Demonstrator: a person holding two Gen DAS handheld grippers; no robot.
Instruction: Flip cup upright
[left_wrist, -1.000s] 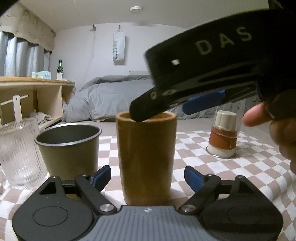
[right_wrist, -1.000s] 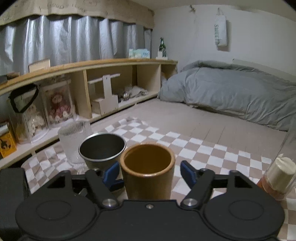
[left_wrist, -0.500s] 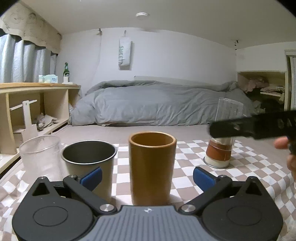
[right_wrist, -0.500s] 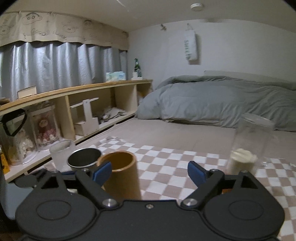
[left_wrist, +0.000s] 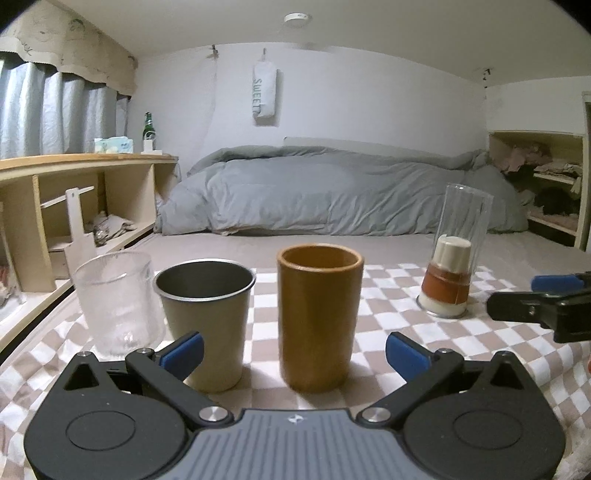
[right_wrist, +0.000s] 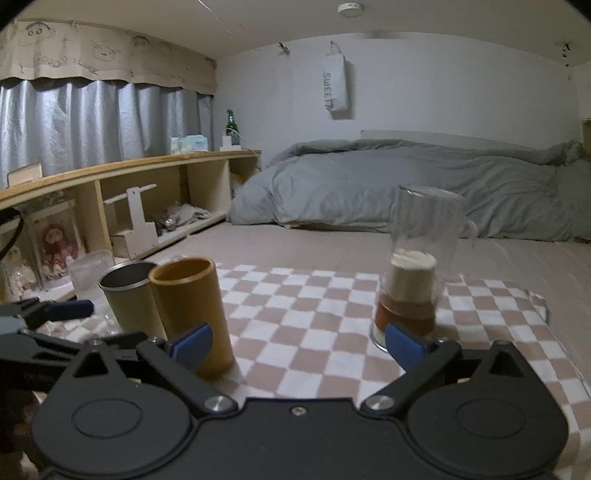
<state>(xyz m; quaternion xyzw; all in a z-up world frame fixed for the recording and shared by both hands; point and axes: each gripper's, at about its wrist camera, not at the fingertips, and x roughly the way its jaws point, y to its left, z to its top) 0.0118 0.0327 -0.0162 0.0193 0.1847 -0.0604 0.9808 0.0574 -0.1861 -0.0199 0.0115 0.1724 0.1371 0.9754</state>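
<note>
Brown cup (left_wrist: 319, 317) upright, mouth up, matte, cylindrical

A home bedroom. A bed with a rumpled grey duvet (left_wrist: 332, 192) runs along the far wall, beneath a hanging fabric bag (left_wrist: 264, 90) printed "SWEET". Grey curtains (right_wrist: 92, 125) with a doodled valance cover the window on the left, above a low wooden shelf (right_wrist: 147, 206) holding dolls, a tissue pack and a green bottle (left_wrist: 148, 127). A checkered cloth (right_wrist: 314, 314) carries drinking cups in the foreground.
</note>
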